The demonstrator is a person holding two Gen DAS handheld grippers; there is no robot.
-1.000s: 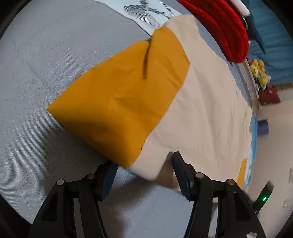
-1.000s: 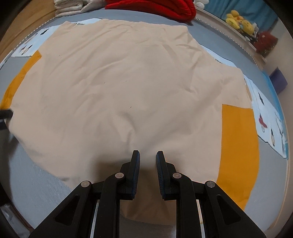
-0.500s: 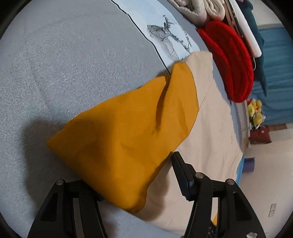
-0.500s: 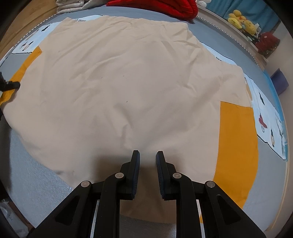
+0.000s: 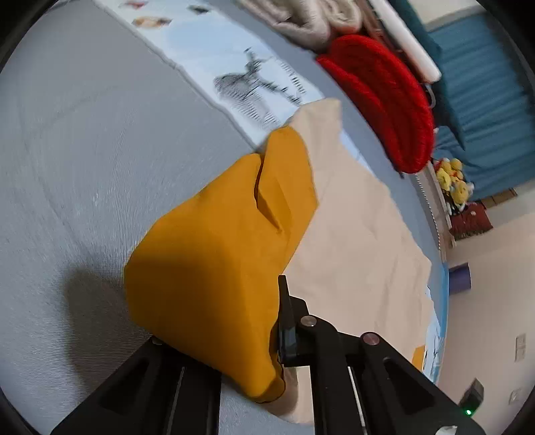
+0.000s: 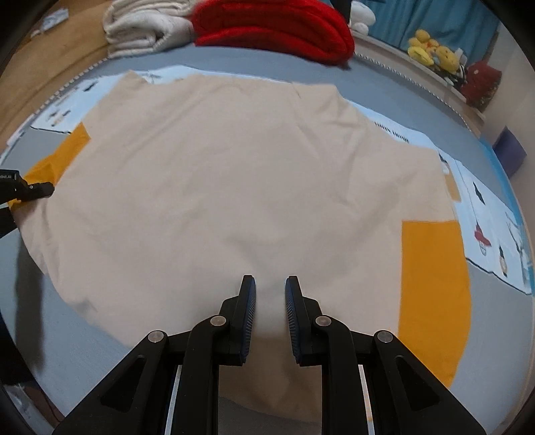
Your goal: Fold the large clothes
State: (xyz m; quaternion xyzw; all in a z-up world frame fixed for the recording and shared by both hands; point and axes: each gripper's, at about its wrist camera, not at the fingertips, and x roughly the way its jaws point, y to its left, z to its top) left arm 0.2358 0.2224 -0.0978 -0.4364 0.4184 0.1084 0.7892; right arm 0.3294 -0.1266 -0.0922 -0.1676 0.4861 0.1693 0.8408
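Across a grey bed [image 6: 100, 338] lies a large beige shirt [image 6: 234, 187] with orange sleeves, spread flat and faintly creased. At its near left corner the left gripper [image 5: 267, 338] is closing its jaws on the orange sleeve [image 5: 214, 267], whose cloth drapes over and hides the left finger while the right pad presses against it. The sleeve is bunched and raised off the bed, casting a shadow on the grey cover. The right gripper [image 6: 270, 318] hangs over the shirt's near hem with a narrow gap between its pads and nothing caught in it. The other orange sleeve [image 6: 433, 287] lies flat to the right. Beyond the shirt's far edge sit a red knitted bundle [image 6: 277, 30] and folded white towels [image 6: 147, 26], well apart from the grippers; yellow plush toys [image 6: 433, 53] stand past the bed's edge
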